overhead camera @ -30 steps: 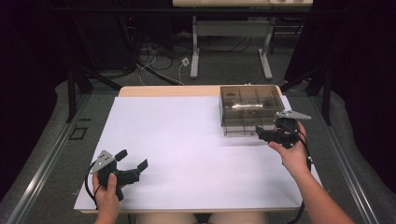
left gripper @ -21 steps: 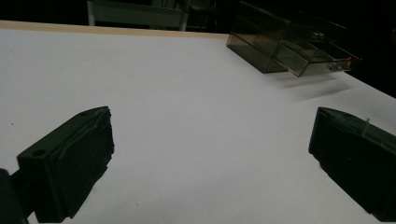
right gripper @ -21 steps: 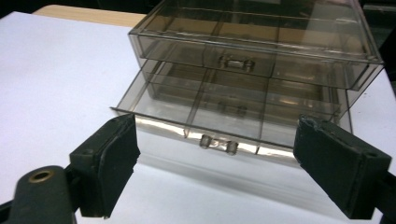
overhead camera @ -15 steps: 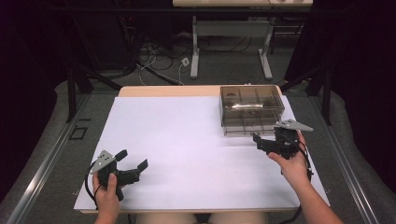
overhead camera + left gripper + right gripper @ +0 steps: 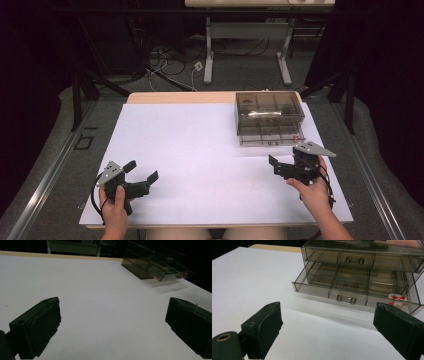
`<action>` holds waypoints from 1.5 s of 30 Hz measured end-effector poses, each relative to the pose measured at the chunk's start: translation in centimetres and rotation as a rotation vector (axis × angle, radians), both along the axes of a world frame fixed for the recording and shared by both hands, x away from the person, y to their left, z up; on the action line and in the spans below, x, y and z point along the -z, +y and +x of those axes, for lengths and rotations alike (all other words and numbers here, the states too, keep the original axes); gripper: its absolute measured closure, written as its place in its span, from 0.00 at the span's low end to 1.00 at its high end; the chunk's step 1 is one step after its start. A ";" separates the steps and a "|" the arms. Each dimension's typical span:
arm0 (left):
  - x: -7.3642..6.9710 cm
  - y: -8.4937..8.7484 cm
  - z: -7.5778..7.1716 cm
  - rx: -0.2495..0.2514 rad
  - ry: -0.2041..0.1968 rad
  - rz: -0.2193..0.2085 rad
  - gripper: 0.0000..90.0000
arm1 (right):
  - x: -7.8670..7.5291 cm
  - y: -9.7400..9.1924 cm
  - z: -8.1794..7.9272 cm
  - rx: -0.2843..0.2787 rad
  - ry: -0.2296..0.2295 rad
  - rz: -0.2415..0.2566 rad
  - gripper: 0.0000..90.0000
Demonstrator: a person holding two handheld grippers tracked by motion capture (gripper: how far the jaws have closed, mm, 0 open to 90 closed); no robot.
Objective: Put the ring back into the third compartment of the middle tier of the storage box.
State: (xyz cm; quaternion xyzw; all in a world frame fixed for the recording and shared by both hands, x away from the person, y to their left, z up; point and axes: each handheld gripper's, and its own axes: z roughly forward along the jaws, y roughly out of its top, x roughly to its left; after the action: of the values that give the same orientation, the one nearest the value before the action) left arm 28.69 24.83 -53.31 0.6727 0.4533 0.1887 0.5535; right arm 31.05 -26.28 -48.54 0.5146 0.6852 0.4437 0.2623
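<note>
While the lower drawer [image 5: 329, 288] sits pulled out, right gripper [image 5: 281, 169] just opened, empty; left gripper [image 5: 141, 176] open; red item [image 5: 397, 297] unclear.

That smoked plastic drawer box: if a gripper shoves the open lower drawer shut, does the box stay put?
Probably not entirely. The drawer box looks like thin clear plastic and mostly empty, so likely light; it sits on smooth white paper and may slide back. The lower drawer is rigid, so a push at its small handle should carry straight; off-centre, it might twist the box.
</note>
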 end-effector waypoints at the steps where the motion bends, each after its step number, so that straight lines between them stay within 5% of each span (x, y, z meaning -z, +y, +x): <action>1: 0.0 0.0 0.0 0.001 0.000 0.001 0.00 | 0.0 0.0 0.0 0.000 0.000 0.000 0.09; 30: 0.1 0.0 0.0 0.002 0.008 0.004 0.00 | 4.0 -1.4 -4.0 0.050 -0.001 0.050 0.08; 45: 0.1 0.0 0.1 0.003 0.011 0.005 0.00 | 5.7 -1.4 -3.5 0.049 0.020 0.034 0.08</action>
State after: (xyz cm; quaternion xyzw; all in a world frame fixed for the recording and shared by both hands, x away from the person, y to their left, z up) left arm 28.76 24.84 -53.41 0.6758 0.4550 0.1853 0.5494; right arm 27.51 -27.65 -54.25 0.5401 0.6673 0.4436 0.2574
